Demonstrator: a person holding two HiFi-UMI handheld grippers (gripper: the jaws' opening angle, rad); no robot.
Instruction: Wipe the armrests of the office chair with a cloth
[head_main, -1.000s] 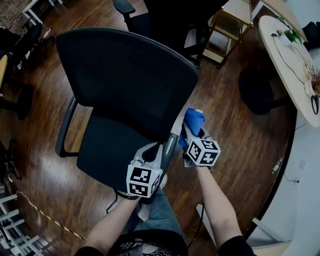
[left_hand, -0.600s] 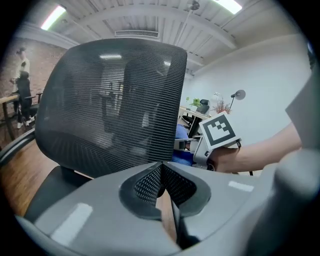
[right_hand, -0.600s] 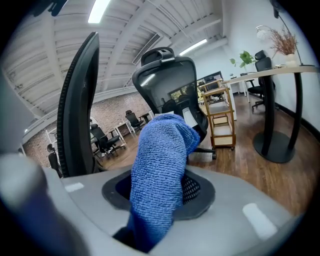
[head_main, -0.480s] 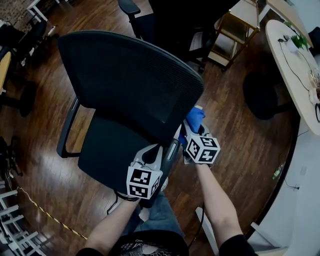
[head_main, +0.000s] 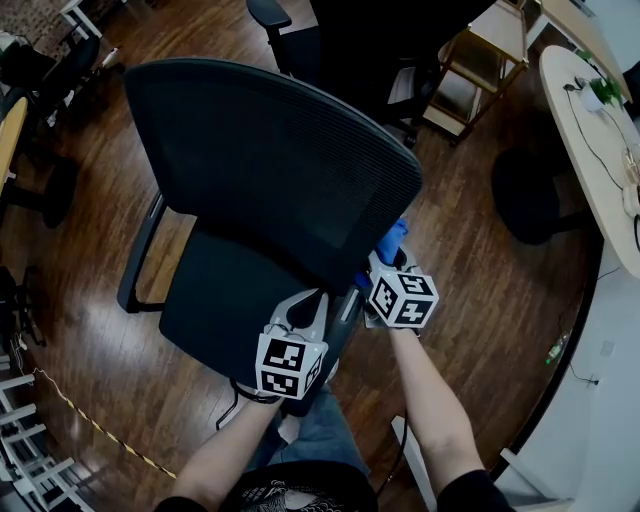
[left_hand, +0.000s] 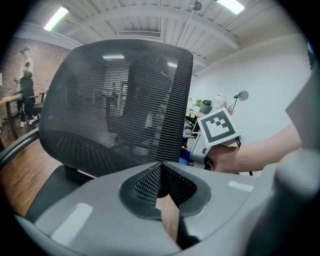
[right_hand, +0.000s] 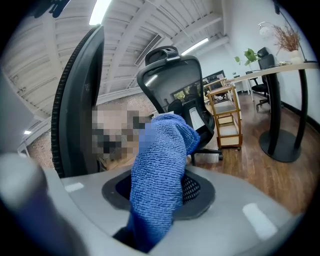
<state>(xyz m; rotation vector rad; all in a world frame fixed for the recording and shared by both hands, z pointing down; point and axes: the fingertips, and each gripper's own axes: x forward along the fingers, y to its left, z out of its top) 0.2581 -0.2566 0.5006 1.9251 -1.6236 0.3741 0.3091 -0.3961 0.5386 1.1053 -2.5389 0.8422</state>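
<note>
A black mesh office chair (head_main: 270, 170) stands in front of me, seen from behind its backrest (left_hand: 115, 100). Its left armrest (head_main: 140, 255) curves out on the far side. The right armrest (head_main: 345, 300) runs between my two grippers. My right gripper (head_main: 387, 263) is shut on a blue cloth (head_main: 394, 238), held at the backrest's right edge just above that armrest. In the right gripper view the cloth (right_hand: 157, 170) hangs over the jaws beside the backrest edge (right_hand: 75, 100). Left of the armrest, over the seat, my left gripper (head_main: 308, 302) is shut on nothing (left_hand: 161, 167).
A second black chair (head_main: 270, 15) stands beyond the backrest, with a wooden shelf cart (head_main: 480, 55) to its right. A white round table (head_main: 590, 120) with a plant is at the far right, its dark round base (head_main: 525, 185) on the wooden floor.
The backrest's right edge now covers part of the blue cloth, which showed whole a second ago. Both grippers have barely shifted in the view.
</note>
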